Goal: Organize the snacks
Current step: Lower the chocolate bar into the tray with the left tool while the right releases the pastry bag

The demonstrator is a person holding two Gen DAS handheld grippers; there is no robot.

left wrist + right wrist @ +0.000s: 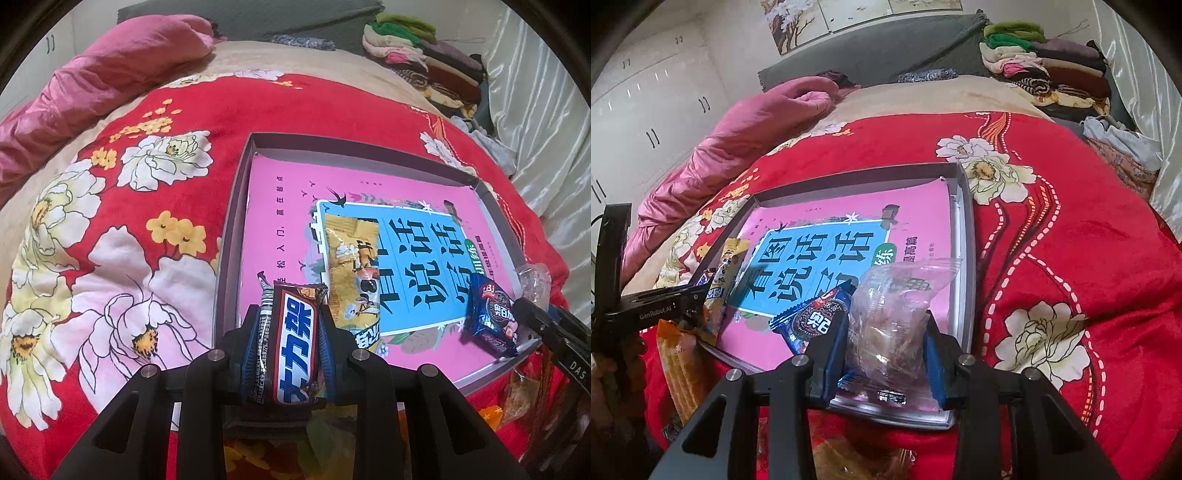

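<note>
A shallow grey tray [236, 192] with a pink book [280, 206] in it lies on a red flowered blanket. My left gripper [290, 317] is shut on a brown Snickers bar [295, 339], held over the tray's near left corner. A yellow snack packet [351, 266] and a blue cookie packet [489, 321] lie on the book. My right gripper [886, 332] is shut on a clear bag of brownish snacks [894, 317], over the tray's [967, 258] near edge beside the blue cookie packet [812, 317].
An orange snack packet [679, 365] lies off the tray's near left side. A pink quilt [110, 77] lies at the back left, folded clothes [424, 55] at the back right, a white curtain [546, 129] on the right.
</note>
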